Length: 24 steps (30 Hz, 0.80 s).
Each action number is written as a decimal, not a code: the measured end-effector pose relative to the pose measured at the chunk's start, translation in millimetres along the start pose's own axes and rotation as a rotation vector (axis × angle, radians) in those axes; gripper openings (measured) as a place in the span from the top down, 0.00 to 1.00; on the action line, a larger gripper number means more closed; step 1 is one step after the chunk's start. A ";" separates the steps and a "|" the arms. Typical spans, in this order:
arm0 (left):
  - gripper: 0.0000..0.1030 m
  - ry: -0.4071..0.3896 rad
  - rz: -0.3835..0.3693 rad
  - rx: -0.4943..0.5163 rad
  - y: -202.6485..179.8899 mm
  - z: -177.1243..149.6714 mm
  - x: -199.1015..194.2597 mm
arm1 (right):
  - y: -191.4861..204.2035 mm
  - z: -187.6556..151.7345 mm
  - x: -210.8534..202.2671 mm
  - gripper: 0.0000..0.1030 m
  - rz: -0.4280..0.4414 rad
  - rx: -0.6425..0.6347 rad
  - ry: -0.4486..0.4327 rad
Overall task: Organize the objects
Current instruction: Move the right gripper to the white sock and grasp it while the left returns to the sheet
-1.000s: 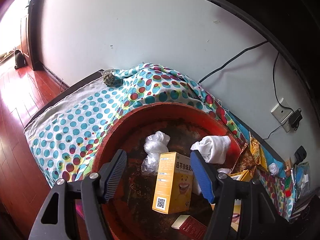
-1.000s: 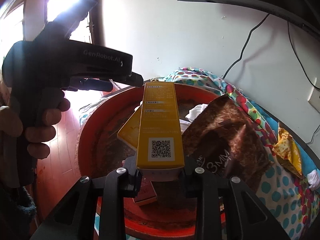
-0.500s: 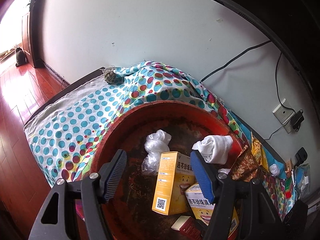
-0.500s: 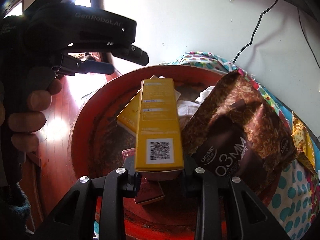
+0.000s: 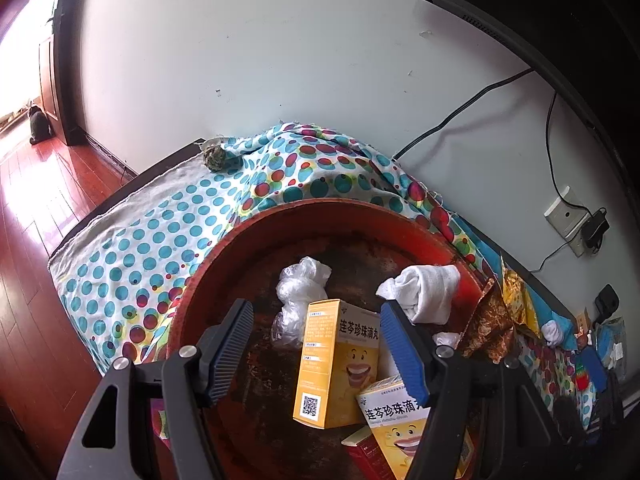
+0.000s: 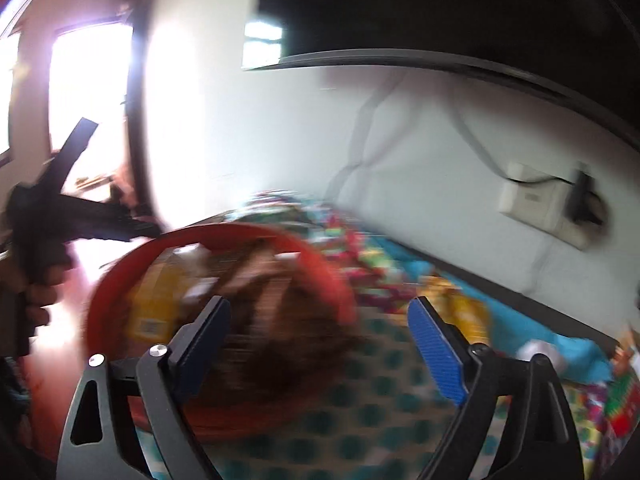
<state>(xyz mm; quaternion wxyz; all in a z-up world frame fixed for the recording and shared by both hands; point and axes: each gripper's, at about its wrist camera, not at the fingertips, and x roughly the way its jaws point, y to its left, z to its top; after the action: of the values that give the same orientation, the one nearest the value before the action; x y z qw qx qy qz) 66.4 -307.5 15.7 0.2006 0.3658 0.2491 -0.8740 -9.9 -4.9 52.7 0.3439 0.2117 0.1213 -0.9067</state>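
Note:
A red round basin (image 5: 248, 236) sits on a dotted cloth. It holds an upright yellow box (image 5: 328, 364), a second yellow box (image 5: 396, 420) leaning beside it, a crumpled plastic bag (image 5: 300, 288), a rolled white cloth (image 5: 428, 292) and a small red box (image 5: 364, 452). A brown packet (image 5: 488, 324) lies over the right rim. My left gripper (image 5: 316, 308) hovers open above the basin, holding nothing. In the blurred right wrist view, my right gripper (image 6: 318, 304) has its jaws opening with nothing between them. It is over the brown packet (image 6: 288, 340) and the basin (image 6: 120, 280).
The dotted cloth (image 5: 160, 240) covers a low table against a white wall. A wall socket (image 5: 568, 216) with cables is at the right, under a dark screen. Small clutter (image 5: 580, 360) fills the table's right end. Wood floor (image 5: 32, 240) lies left. A hand (image 6: 36, 300) holds the left gripper.
My right gripper has let go of the yellow box, which now leans in the basin, and has opened wide and swung away to the right. The left gripper has stayed put.

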 end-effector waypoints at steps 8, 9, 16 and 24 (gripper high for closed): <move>0.34 -0.006 -0.010 0.036 -18.7 -3.0 -0.6 | -163.9 -40.7 38.5 0.12 -0.359 0.269 0.146; 0.34 -0.011 -0.005 0.042 -21.4 -3.2 -1.3 | -176.8 -46.5 42.4 0.12 -0.368 0.305 0.169; 0.34 -0.069 -0.010 0.084 -37.6 -4.1 -9.4 | -216.9 -60.9 76.7 0.12 -0.393 0.369 0.265; 0.34 -0.063 -0.005 0.149 -58.5 -12.0 -1.7 | -234.0 -63.7 107.6 0.12 -0.396 0.381 0.366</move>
<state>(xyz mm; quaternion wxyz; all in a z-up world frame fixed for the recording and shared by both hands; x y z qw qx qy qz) 42.8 -253.7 26.6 0.1785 0.3511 0.1780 -0.9018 -221.2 128.6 -36.3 0.0878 0.4038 0.0478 -0.9093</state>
